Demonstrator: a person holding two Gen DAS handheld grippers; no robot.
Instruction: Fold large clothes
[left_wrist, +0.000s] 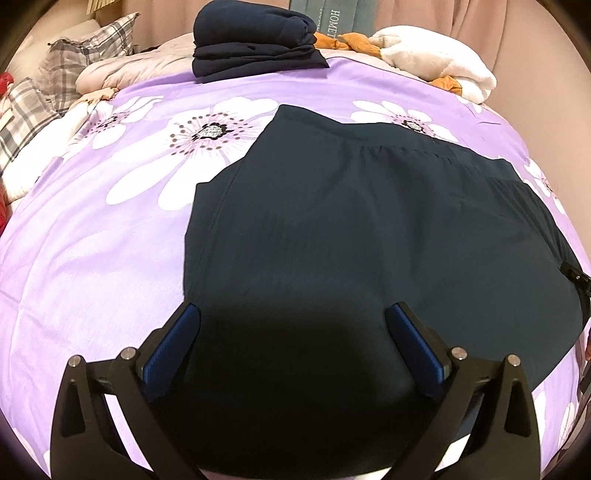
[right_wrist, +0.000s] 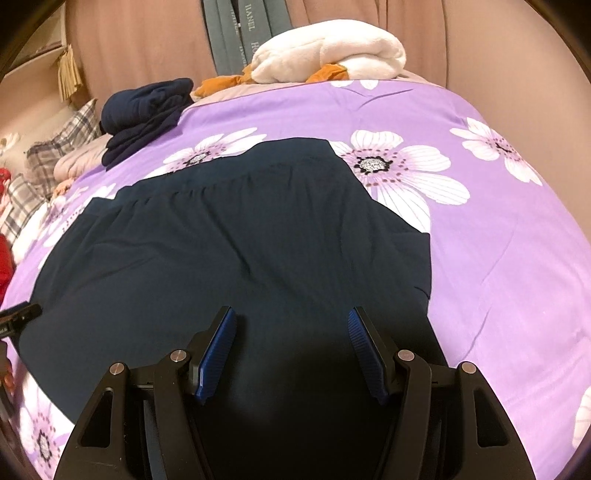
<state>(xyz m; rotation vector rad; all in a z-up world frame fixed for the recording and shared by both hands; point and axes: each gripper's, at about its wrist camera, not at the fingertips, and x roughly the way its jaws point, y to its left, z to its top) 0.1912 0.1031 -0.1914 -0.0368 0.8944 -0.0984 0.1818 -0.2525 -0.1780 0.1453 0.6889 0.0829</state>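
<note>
I'm over the bed now, both tongs angled down at the dark garment (left_wrist: 369, 221) spread flat on the purple flowered bedspread (left_wrist: 92, 258). My left gripper (left_wrist: 291, 314) has its blue pads spread wide, nothing between them but the cloth lying below, and I can't see the pads pressing on anything. My right gripper (right_wrist: 291, 317) is parted too, narrower than the left, pads clear of the fabric as far as I can tell.

From the left wrist I get the garment's left edge, a straight seam running near to far, with open bedspread to its left. At the far right edge of that view a bit of black hardware pokes in; I take it for my other gripper. The right wrist gives me the opposite side: the garment's right edge ends in a squared corner, with a big white flower beside it, and a black piece shows at the left margin of the frame.

The garment is dark teal-blue, smooth, with a gathered band across the far part and a flatter panel beyond it. It lies near the middle of the bed, near end under both grippers.

Far off, a folded navy pile (left_wrist: 255, 40) sits at the bedspread's far edge, a white plush toy with orange feet (right_wrist: 325, 51) to its right, plaid pillows (left_wrist: 74, 66) on the left
</note>
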